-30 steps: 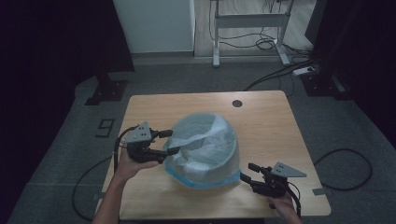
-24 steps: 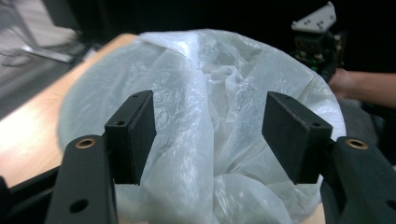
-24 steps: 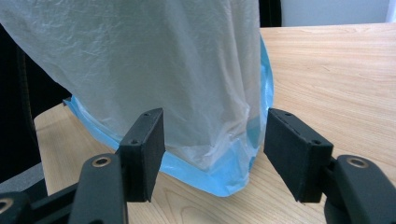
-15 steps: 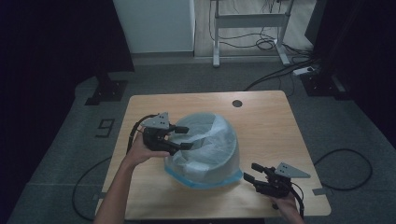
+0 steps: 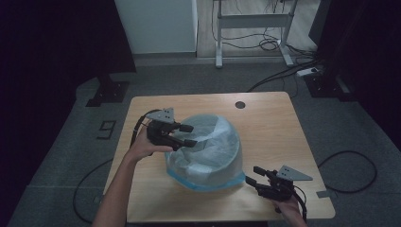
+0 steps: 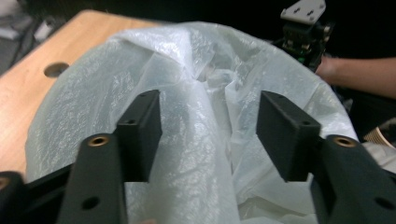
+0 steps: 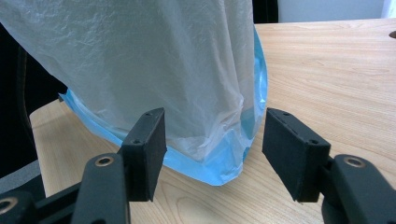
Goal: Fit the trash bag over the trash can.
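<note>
Wooden surface, dim room. Left gripper open, fingers just closing around bag top; right gripper open beside hem. Next: pinch film.

A lab: dark curtains, floor cables, a lone wooden table.

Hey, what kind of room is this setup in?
Probably a lab or recording studio: a lone wooden table on grey floor, black curtains hung around it, cables trailing across the floor, and a bare desk frame behind.
</note>
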The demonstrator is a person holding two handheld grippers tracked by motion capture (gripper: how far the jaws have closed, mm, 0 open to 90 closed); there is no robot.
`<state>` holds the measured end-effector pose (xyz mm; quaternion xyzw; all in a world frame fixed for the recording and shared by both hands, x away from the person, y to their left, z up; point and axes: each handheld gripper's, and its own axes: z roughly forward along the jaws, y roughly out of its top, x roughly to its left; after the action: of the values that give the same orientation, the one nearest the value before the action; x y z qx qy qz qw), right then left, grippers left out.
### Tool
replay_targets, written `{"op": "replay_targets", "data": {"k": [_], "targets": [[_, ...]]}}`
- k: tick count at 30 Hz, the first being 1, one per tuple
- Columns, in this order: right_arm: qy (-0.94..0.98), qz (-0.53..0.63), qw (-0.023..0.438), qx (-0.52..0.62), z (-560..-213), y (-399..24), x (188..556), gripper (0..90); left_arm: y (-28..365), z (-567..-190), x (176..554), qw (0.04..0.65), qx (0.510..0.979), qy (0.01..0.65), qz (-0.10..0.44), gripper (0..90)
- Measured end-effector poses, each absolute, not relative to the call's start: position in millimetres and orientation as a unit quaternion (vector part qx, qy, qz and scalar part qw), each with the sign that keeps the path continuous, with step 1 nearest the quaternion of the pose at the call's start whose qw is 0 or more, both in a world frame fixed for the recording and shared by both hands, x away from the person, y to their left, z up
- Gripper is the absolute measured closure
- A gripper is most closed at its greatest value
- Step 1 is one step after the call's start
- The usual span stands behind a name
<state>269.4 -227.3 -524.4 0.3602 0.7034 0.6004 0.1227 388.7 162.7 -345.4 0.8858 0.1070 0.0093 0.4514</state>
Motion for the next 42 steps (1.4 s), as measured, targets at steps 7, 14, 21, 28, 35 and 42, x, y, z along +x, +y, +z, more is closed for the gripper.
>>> {"op": "replay_targets", "data": {"k": [7,14,21,28,35,42], "targets": [[0.708,0.599,0.121,0.354,-524.6,-225.4,268.9,40.4,137.9,-341.4,400.3,0.377,0.921,0.102,-0.001,60.9],[0.711,0.598,0.121,0.351,-523.7,-225.5,268.2,41.0,118.0,-349.9,410.3,0.307,0.945,0.114,0.011,65.3],[0.711,0.598,0.121,0.350,-523.0,-225.3,268.0,41.2,96.0,-360.0,408.2,0.245,0.963,0.109,0.033,63.9],[0.713,0.596,0.121,0.349,-522.5,-224.8,267.5,41.2,77.3,-367.9,401.8,0.202,0.974,0.093,0.050,60.4],[0.711,0.597,0.123,0.351,-522.0,-226.5,267.3,41.2,93.7,-354.4,400.0,0.257,0.958,0.107,0.065,51.8],[0.713,0.595,0.122,0.350,-522.7,-224.6,267.8,41.1,108.5,-340.5,389.6,0.329,0.939,0.087,0.043,47.0]]}}
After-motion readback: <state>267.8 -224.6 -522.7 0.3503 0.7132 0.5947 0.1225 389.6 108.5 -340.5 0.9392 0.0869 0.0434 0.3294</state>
